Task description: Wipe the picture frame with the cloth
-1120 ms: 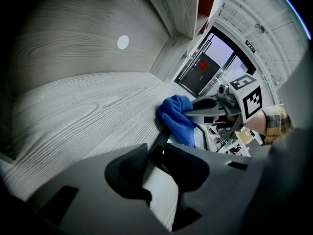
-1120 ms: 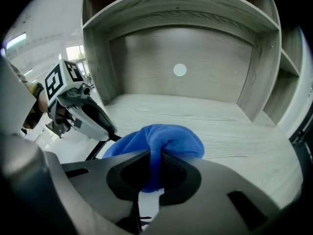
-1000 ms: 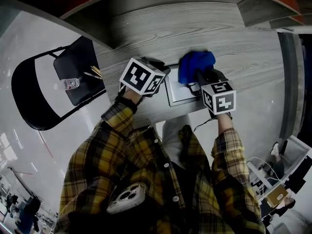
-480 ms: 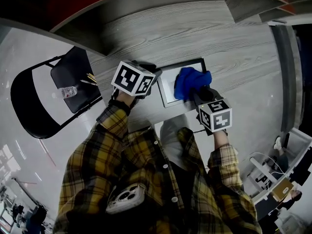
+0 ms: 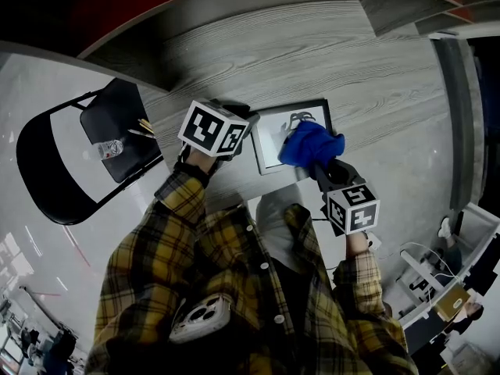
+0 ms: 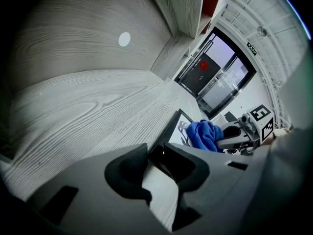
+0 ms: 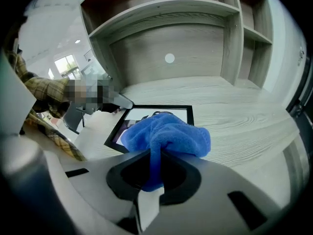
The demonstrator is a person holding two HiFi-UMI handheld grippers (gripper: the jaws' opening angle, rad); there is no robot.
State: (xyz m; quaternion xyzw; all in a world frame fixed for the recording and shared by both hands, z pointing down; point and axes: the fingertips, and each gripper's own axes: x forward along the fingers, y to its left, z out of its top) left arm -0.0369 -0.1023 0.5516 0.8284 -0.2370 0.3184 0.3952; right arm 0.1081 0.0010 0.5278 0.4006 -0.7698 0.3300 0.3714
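Observation:
The black picture frame (image 5: 275, 134) with a white mat lies flat on the grey wood table (image 5: 375, 84), near its front edge. My left gripper (image 5: 247, 136) is at the frame's left side; in the left gripper view its jaws (image 6: 157, 156) are shut on the frame's black edge (image 6: 174, 127). My right gripper (image 5: 320, 166) is shut on the bunched blue cloth (image 5: 311, 145), which rests on the frame's near right part. The right gripper view shows the cloth (image 7: 166, 133) pinched between the right gripper (image 7: 151, 173) jaws, covering part of the frame (image 7: 190, 113).
A black folding chair (image 5: 117, 127) stands left of the table with a small bottle (image 5: 116, 147) on its seat. Grey shelving (image 7: 161, 13) rises behind the table. Glass doors (image 6: 215, 77) are off to the right. The person's plaid shirt (image 5: 234, 287) fills the foreground.
The right gripper has dragged the blue cloth from the frame's far side back toward the person, uncovering the picture's middle. The left gripper has kept its hold on the frame.

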